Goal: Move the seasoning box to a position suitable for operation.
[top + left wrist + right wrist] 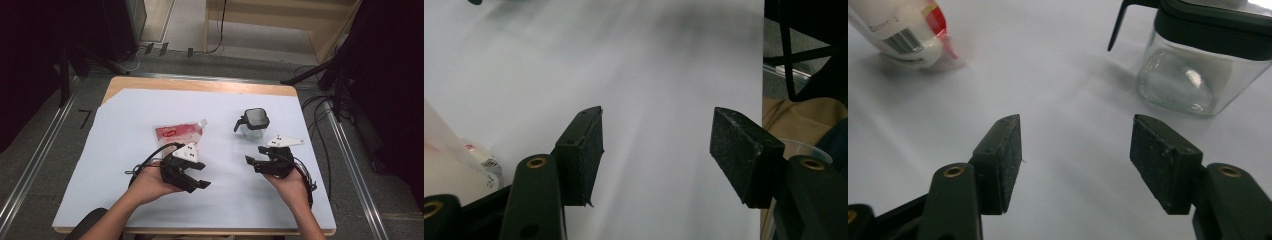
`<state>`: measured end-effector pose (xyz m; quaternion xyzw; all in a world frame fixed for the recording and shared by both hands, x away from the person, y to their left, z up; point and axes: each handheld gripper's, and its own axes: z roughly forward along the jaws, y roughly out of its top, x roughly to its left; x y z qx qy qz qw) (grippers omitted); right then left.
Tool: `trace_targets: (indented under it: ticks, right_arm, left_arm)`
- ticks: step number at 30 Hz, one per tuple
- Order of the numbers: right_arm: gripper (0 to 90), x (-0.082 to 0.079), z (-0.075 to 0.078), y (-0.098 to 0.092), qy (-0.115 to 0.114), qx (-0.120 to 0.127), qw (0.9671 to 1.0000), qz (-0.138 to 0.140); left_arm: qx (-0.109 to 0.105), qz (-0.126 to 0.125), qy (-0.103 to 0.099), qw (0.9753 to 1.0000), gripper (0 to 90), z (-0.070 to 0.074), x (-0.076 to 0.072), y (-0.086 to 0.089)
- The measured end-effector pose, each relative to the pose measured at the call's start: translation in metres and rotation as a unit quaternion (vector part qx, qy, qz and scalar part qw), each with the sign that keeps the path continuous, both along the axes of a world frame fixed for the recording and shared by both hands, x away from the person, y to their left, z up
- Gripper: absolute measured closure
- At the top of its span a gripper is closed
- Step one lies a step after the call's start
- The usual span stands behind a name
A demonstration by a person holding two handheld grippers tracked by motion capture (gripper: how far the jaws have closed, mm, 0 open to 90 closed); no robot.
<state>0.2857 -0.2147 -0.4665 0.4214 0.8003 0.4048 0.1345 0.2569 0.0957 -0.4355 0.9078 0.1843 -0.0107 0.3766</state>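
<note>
1. High view: my left gripper sits low on the bench, left of centre, its jaws spread and aimed toward 4 o'clock. Nothing lies between them.
2. The pouch, red and white with a spout at its upper right corner, lies flat at 12 o'clock from my left gripper, just beyond its white top plate.
3. My right gripper is held right of centre, jaws parted and pointing toward 10 o'clock, with nothing in them.
4. The jar, clear with a dark lid and a side handle, stands upright at 12 o'clock from my right gripper, near it but apart.
5. The pouch and the jar are well apart, with bare white sheet between.
6. Left gripper view: my left gripper is wide, with only white sheet between the pads. The pouch shows blurred at 9 o'clock, beside the left jaw. I can't tell if it touches.
7. Right gripper view: my right gripper is wide over bare sheet. The jar stands at 1 o'clock, upright, lid on. The pouch lies at 11 o'clock, barcode showing.
</note>
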Motion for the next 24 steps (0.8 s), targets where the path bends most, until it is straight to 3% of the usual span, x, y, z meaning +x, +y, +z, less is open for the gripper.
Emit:
trace_targets:
  ticks: [8, 18, 24]
  right_arm:
    - [36.9, 0.016, -0.002, -0.009, 0.004, 0.021, 0.9993, -0.031]
    - [32.8, 0.034, -0.004, -0.012, 0.006, 0.028, 0.9978, -0.061]
    - [21.0, 0.047, -0.008, -0.014, -0.011, 0.025, 0.9945, -0.101]
  left_arm:
    - [0.0, 0.004, -0.004, 1.0, 39.2, 0.001, -0.003, 0.004]
    - [-0.001, 0.02, -0.005, 0.9998, 39.3, 0.001, -0.009, 0.013]
    - [0.001, 0.026, -0.008, 0.9996, 39.4, 0.001, -0.012, 0.017]
